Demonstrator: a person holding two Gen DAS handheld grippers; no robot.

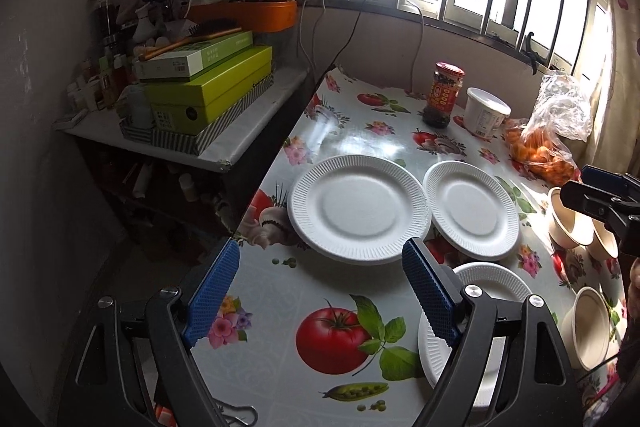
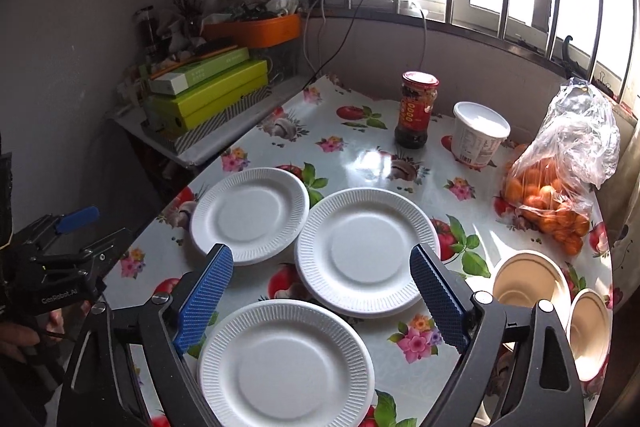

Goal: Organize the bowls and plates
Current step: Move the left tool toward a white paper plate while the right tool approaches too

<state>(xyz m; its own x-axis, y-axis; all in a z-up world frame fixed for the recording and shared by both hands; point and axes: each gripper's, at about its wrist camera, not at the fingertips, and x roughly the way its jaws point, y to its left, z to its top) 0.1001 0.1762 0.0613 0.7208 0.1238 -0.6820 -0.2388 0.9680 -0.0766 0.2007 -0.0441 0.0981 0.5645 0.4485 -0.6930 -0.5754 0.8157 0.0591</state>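
hovering above the desk, both tongs are standing wide with nothing between the blue pads. the right tongs are framing the gap between the nearest paper plate and the middle paper plate, while the left tongs are hanging over the bare cloth in front of the far-left paper plate, whose rim looks to be just meeting the middle plate's. two beige bowls are sitting side by side to the right, just beside the bag of oranges; a third bowl is showing only in the left wrist view, nearer the desk edge.

the step in hand is probably picking a first plate for stacking. doing it well is likely meaning coming in low at the rim, one pad slipping under the ribbed edge, since these plates look light and liable to skid on the glossy cloth. squeezing gently is advisable, as the rim seems likely to crease. keeping clear of the sauce jar and the lidded white tub at the back is easy, both being well apart from the plates.
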